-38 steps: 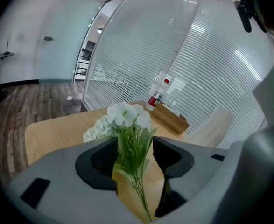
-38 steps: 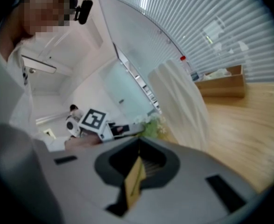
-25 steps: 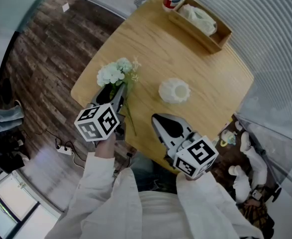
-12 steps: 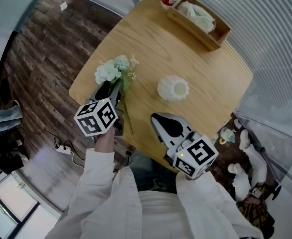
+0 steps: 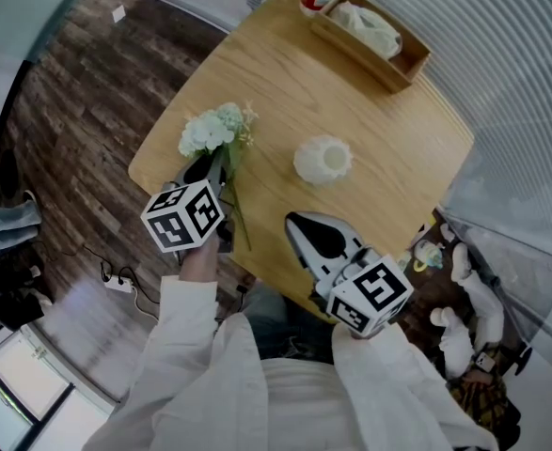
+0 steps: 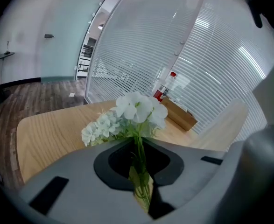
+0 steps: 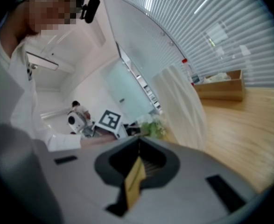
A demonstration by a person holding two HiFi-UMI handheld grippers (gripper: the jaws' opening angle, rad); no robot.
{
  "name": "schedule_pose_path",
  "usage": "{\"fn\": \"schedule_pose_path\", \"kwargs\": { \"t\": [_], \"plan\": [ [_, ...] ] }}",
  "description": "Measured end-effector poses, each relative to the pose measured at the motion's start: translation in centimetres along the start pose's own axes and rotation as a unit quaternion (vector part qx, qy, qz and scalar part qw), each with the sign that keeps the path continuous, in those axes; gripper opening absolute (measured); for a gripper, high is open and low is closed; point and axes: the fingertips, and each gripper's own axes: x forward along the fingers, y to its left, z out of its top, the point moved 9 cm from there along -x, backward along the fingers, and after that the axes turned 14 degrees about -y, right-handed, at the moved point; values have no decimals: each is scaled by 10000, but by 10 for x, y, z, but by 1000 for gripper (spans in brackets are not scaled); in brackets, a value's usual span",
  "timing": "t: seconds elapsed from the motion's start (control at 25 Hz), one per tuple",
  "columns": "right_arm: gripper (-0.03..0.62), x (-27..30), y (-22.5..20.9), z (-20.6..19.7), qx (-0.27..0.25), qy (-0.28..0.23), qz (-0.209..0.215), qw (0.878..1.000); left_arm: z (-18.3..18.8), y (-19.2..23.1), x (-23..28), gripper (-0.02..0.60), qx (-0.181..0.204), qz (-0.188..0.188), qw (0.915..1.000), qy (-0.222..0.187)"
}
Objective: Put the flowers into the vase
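White flowers (image 5: 215,130) lie on the wooden table (image 5: 285,73) near its left edge. Their heads point away from you, and the green stems (image 6: 140,164) run back through your left gripper (image 5: 215,165). That grip is what has changed. A second ago those jaws stood wide around the stems; now they are closing, drawn in to a narrow slot with the stems caught between them. The gripper itself has not shifted, and the bunch sits almost where it did. Treat the pick as nearly made but not yet proven, since nothing has been lifted. The vase (image 5: 323,159) stands upright to the right of the flowers and apart from them, its mouth facing up and no stems in it. Your right gripper (image 5: 296,222) hovers near the vase on your side of it, jaws together and holding nothing. The next move probably calls for raising the bunch, tipping the stems downward and carrying them across to that mouth.
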Motion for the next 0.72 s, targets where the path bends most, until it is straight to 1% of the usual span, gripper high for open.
{"fn": "schedule_pose_path", "kwargs": {
  "t": [0.2, 0.48, 0.72],
  "plan": [
    [14, -6, 0, 2, -49, -44, -22, 10000, 5, -5, -7, 29, -17, -18, 9999, -170],
    [14, -15, 4, 9, -159, -145, 0, 9998, 11, -13, -21, 26, -69, -60, 9989, -457],
    [13, -22, 9, 20, -308, -331, 3, 9990, 19, -26, -33, 26, -156, -269, 9971, -692]
  ]
}}
